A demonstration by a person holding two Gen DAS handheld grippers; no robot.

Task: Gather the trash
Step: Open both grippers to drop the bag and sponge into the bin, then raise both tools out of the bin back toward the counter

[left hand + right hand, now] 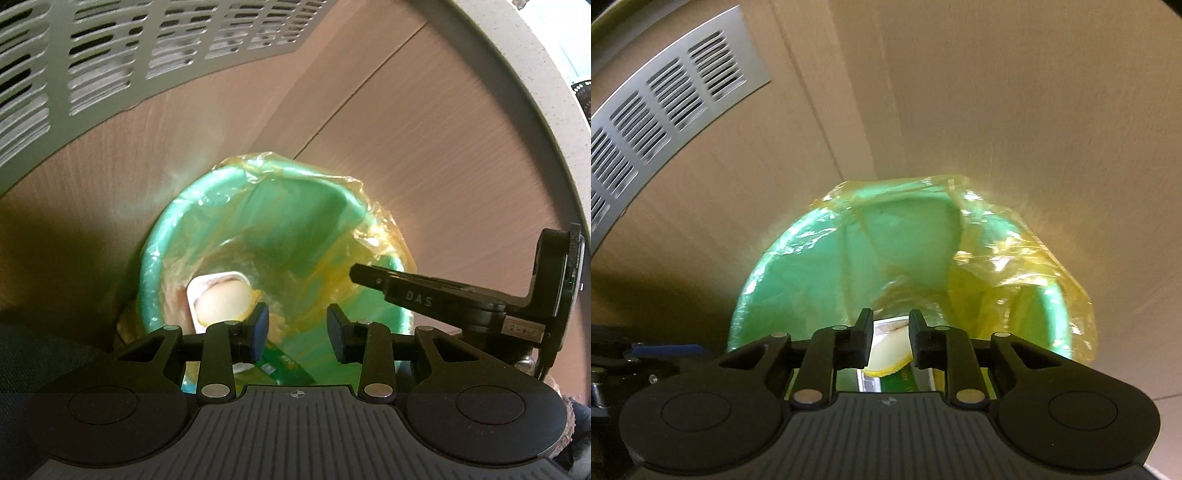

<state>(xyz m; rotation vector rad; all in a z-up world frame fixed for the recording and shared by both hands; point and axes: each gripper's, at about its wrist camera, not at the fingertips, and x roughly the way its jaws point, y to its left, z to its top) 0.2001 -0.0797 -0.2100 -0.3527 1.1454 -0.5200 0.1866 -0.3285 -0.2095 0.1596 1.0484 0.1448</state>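
A green bin (173, 236) lined with a yellow plastic bag (373, 218) stands on the floor below both grippers. A white cup with a pale lid (218, 295) and a green wrapper (284, 369) lie inside it. My left gripper (297, 328) hangs open and empty over the bin's mouth. The right gripper's body (443, 299) reaches in from the right. In the right wrist view the same bin (798, 273) and bag (1015, 266) fill the middle. My right gripper (890, 336) is open and empty above the cup (888, 350) and wrapper (905, 380).
The floor is light wood laminate (406, 129). A grey slatted vent panel (92, 62) lies at the upper left, also in the right wrist view (665, 103). A curved pale table edge (535, 92) runs down the right side.
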